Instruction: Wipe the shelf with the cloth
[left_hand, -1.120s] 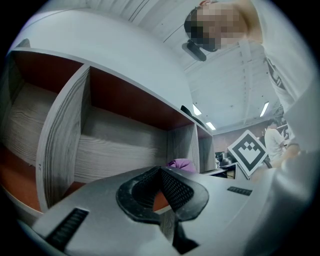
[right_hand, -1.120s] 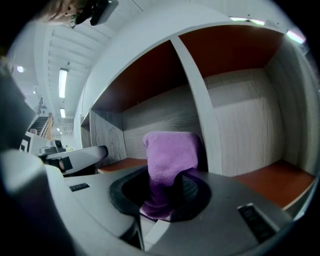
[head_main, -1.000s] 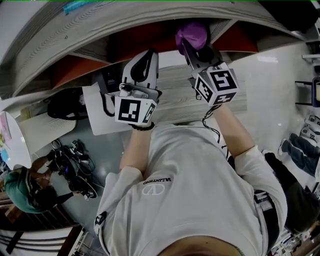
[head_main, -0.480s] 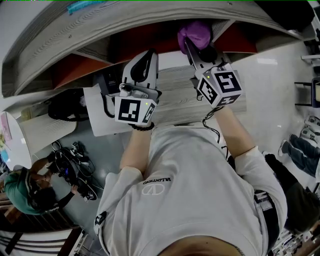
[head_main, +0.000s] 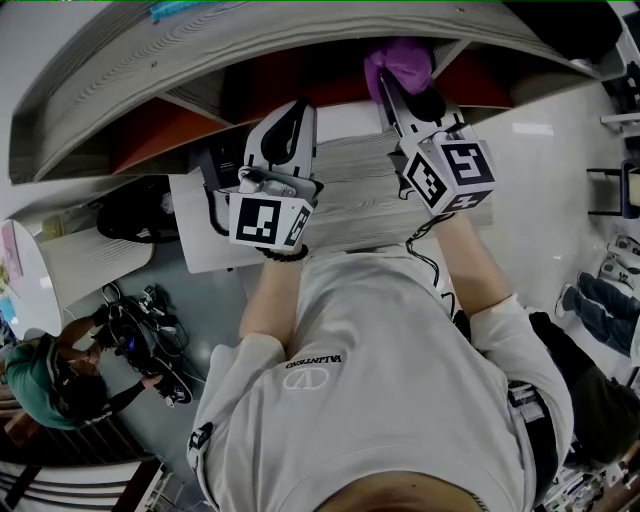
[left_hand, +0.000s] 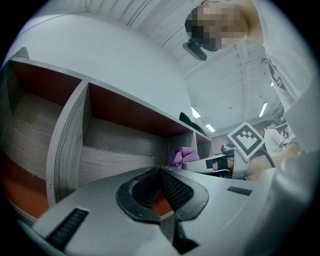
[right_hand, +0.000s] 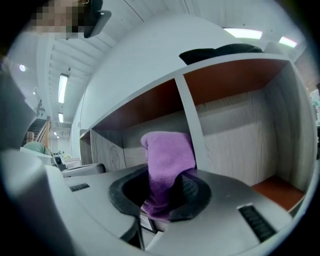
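Observation:
The purple cloth (head_main: 400, 62) is pinched in my right gripper (head_main: 408, 92), which reaches into the grey wood-grain shelf (head_main: 250, 45) under its top board. In the right gripper view the cloth (right_hand: 169, 160) stands up out of the shut jaws (right_hand: 162, 197), just left of an upright divider (right_hand: 189, 120), with red-brown panels behind. My left gripper (head_main: 287, 130) hovers over the lower shelf board (head_main: 350, 195), to the left of the right one. Its jaws (left_hand: 161, 192) are shut with nothing held. From there the cloth (left_hand: 182, 156) shows at the right.
A dark item (right_hand: 220, 51) lies on top of the shelf. A divider (left_hand: 67, 135) splits the left compartments. Below left of the shelf are a white board (head_main: 195, 235), a black bag (head_main: 130, 205), cables and a seated person (head_main: 50, 385). Shoes (head_main: 600, 295) lie at the right.
My right gripper has carried the purple cloth to the right and slightly deeper under the shelf's top board. The left gripper has stayed where it was.

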